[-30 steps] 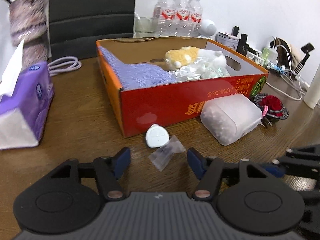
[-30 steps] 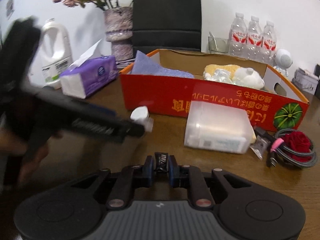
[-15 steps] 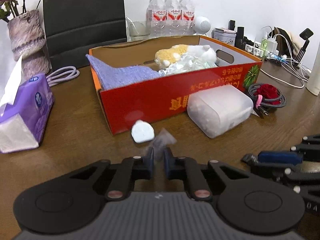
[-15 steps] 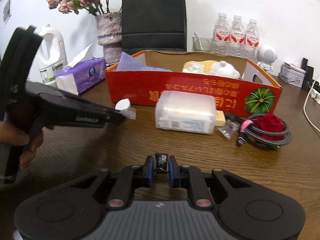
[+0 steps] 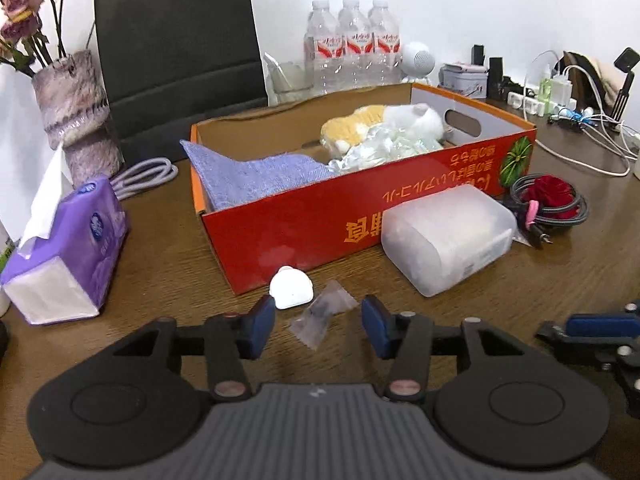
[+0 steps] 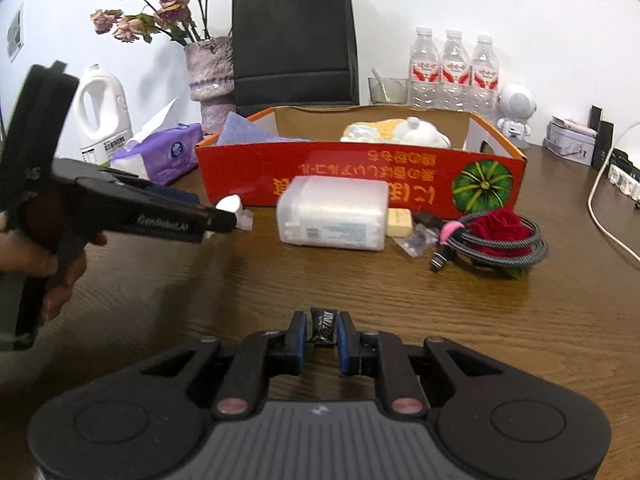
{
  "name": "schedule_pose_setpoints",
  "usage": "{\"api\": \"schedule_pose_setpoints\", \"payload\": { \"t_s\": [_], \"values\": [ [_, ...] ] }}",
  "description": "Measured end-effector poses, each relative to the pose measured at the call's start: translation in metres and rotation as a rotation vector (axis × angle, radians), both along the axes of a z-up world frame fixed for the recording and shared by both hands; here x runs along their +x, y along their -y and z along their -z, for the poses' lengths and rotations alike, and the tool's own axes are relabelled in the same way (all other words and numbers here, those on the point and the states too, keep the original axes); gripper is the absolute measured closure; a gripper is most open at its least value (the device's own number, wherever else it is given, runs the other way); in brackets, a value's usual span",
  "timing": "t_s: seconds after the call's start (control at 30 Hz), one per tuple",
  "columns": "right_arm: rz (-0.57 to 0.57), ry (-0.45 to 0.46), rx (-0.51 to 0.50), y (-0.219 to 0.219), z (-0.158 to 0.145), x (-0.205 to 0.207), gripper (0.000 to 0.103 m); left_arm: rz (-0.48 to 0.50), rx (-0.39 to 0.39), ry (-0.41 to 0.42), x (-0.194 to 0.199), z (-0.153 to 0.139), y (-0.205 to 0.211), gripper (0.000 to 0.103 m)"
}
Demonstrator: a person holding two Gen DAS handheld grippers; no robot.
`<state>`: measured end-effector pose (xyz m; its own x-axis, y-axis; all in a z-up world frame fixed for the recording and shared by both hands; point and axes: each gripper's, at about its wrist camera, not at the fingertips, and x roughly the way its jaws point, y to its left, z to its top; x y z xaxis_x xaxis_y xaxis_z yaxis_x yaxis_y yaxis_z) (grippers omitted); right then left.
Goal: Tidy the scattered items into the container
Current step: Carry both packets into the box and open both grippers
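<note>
The red cardboard box holds a purple cloth, a plush toy and crinkled clear wrap. In front of it lie a white plug, a small clear bag, a frosted plastic case and a coiled cable with a red rose. My left gripper is low over the table and its jaws are opening. The clear bag lies between the blue pads, which do not touch it. My right gripper is shut on a small black packet, back from the box.
A purple tissue pack, a vase and a white jug stand to the left. A black paper bag and water bottles are behind the box. Chargers and white cables crowd the right.
The left gripper closed on the clear bag and then opened again, with the bag lying between its pads. The right gripper drew back from the box, still gripping the black packet.
</note>
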<state>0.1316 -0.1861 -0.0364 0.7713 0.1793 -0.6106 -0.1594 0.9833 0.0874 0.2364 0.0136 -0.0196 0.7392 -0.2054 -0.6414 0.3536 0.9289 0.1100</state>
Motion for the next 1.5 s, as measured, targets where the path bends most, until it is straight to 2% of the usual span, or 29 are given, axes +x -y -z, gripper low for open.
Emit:
{"api": "schedule_pose_setpoints", "payload": {
  "t_s": [0.07,0.17,0.2,0.23,0.37,0.4,0.77,1.07,1.2,1.33,1.5],
  "values": [
    [0.004,0.003,0.004,0.006,0.0,0.0,0.088,-0.016,-0.012,-0.031,0.007,0.005,0.0,0.06],
    [0.011,0.006,0.01,0.013,0.0,0.002,0.088,-0.046,-0.082,-0.064,0.014,0.009,-0.006,0.069],
    [0.012,0.006,0.013,0.015,0.0,0.003,0.088,-0.052,-0.093,-0.067,0.014,0.009,-0.007,0.079],
    [0.011,0.006,0.015,0.016,0.0,0.004,0.088,-0.053,-0.099,-0.067,0.013,0.009,-0.007,0.084],
    [0.006,0.011,0.022,0.019,0.0,0.007,0.088,-0.038,-0.119,-0.063,0.001,0.007,-0.005,0.087],
    [0.006,0.012,0.023,0.02,0.0,0.008,0.088,-0.038,-0.117,-0.056,-0.003,0.007,-0.004,0.094],
    [0.009,0.024,0.011,0.021,-0.002,0.013,0.088,-0.042,-0.148,-0.038,-0.049,-0.003,-0.001,0.094],
    [-0.04,0.128,-0.022,0.009,-0.042,0.011,0.088,-0.003,-0.17,0.04,-0.059,-0.041,0.008,0.094],
    [-0.056,0.161,-0.032,0.012,-0.066,0.029,0.088,0.015,-0.18,0.07,-0.042,-0.061,0.016,0.094],
    [-0.056,0.178,-0.05,0.018,-0.085,0.066,0.088,0.015,-0.2,0.082,-0.006,-0.076,0.024,0.094],
    [-0.038,0.136,-0.06,0.024,-0.091,0.125,0.088,-0.019,-0.234,0.052,0.046,-0.081,0.032,0.094]
  ]
}}
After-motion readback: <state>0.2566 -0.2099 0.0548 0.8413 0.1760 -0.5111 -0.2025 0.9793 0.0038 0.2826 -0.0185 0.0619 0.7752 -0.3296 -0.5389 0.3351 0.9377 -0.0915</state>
